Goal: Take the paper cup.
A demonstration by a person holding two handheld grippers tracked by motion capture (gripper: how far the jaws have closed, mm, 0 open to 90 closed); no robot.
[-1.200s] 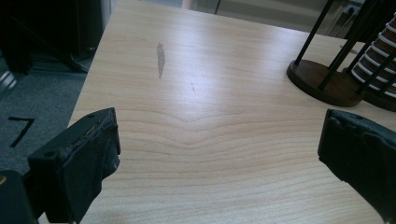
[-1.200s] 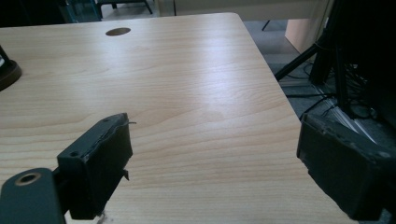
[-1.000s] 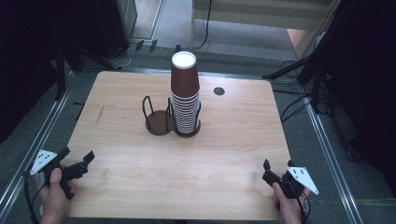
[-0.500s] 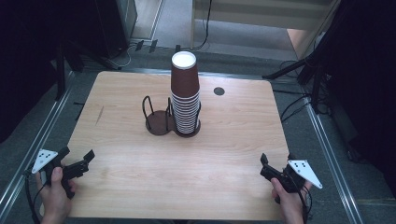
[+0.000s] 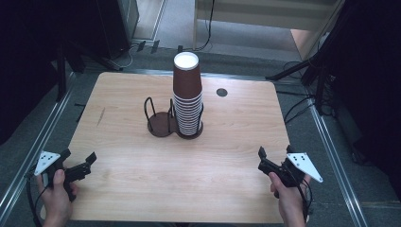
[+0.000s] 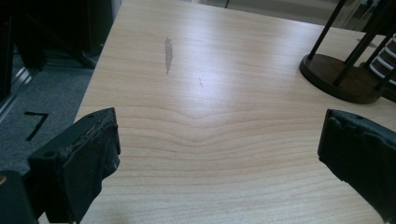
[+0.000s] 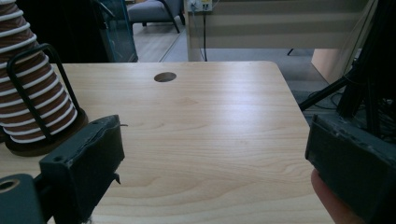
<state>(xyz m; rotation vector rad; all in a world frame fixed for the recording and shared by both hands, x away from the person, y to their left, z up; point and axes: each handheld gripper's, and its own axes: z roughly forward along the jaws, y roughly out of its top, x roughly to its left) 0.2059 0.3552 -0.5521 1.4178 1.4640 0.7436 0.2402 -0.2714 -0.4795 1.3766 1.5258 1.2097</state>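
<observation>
The right gripper (image 5: 263, 160) has crept inward at lower right; the left gripper (image 5: 78, 163) holds at lower left; both jaws gape empty, the stack of paper cups (image 5: 187, 97) untouched at centre.

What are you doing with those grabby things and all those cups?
A person holds a gripper in each hand, the left gripper and right gripper, both open and empty near the table's front edge. In the middle, a tall stack of brown paper cups stands upside down in one ring of a holder; the other ring is empty.

Brown paper cup stack (image 5: 187, 97) upright in wire holder (image 5: 161, 124), table centre.
</observation>
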